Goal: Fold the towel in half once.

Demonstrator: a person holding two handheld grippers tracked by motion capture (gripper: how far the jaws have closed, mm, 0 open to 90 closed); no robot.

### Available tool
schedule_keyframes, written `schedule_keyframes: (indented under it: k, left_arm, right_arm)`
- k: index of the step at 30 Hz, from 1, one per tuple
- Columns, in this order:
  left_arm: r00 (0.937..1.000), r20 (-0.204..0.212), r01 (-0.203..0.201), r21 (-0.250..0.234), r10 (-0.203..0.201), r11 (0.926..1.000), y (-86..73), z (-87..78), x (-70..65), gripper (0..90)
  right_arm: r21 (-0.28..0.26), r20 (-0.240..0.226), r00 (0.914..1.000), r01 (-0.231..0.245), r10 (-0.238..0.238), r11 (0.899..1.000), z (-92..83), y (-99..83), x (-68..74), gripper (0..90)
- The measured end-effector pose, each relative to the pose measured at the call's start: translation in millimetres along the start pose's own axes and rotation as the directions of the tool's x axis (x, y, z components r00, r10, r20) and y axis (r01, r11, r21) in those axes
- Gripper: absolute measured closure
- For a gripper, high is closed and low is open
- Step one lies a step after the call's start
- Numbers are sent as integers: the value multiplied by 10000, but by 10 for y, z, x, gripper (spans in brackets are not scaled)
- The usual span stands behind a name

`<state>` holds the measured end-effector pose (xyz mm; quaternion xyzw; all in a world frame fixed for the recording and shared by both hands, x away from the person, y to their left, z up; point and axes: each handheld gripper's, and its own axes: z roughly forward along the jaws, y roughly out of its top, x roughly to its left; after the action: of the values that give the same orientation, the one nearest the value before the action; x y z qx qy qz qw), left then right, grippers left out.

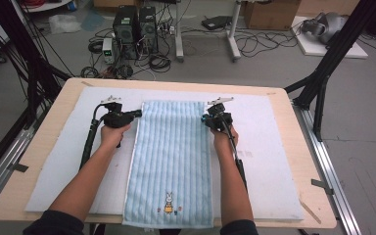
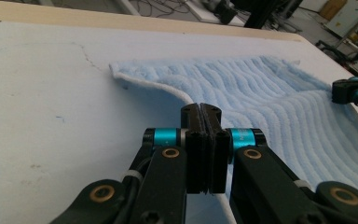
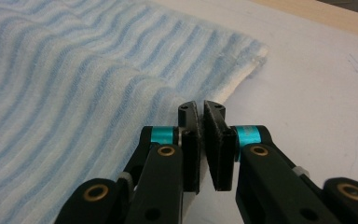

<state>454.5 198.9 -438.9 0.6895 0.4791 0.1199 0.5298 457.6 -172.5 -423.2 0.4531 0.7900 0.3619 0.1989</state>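
A light blue striped towel (image 1: 171,152) lies lengthwise down the middle of the white mat, with a small bunny picture (image 1: 169,201) near its front end. My left gripper (image 1: 138,113) is at the towel's left edge near the far corner. In the left gripper view that gripper (image 2: 200,108) is shut on the towel's white-hemmed edge (image 2: 168,88), which rises slightly off the mat. My right gripper (image 1: 204,119) is at the right edge near the far corner. In the right gripper view it (image 3: 200,105) is pinched on the towel (image 3: 74,70) where the edge bunches up.
The white mat (image 1: 269,147) covers most of the wooden table (image 1: 39,147). Black frame posts (image 1: 323,78) stand at both far corners. Computer towers (image 1: 134,29) and cables lie on the floor beyond the table. The right gripper (image 2: 354,91) shows at the right edge of the left gripper view.
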Motion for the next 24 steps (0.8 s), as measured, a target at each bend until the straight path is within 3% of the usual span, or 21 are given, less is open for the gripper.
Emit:
schedule_keyframes:
  k: [8, 11, 13, 15, 19, 24]
  left_arm:
    - [9984, 449, -331, -120, 336, 9994, -21, -168, -85, 881]
    - [9954, 589, -753, -81, 756, 9971, -9, -250, -146, 882]
    - [9938, 646, -880, -433, 907, 9952, -2, -315, -204, 882]
    - [9919, 730, -1009, -494, 1043, 9937, -8, -368, -255, 881]
    - [9882, 757, -1307, -392, 1334, 9906, -129, -457, -333, 880]
    - [9875, 924, -1256, -267, 1276, 9917, -295, -577, -369, 880]
  right_arm:
    - [-375, -520, 9986, 103, -122, 9992, -185, -75, 58, 853]
    - [-516, -700, 9974, 154, -190, 9986, -280, -124, 93, 853]
    - [-539, -799, 9963, 277, -320, 9982, -343, -155, 111, 852]
    - [-566, -888, 9953, 336, -386, 9978, -405, -185, 129, 852]
    - [-828, -1131, 9926, 359, -452, 9959, -524, -265, 181, 852]
    - [-748, -1308, 9886, 645, -739, 9951, -626, -409, 282, 851]
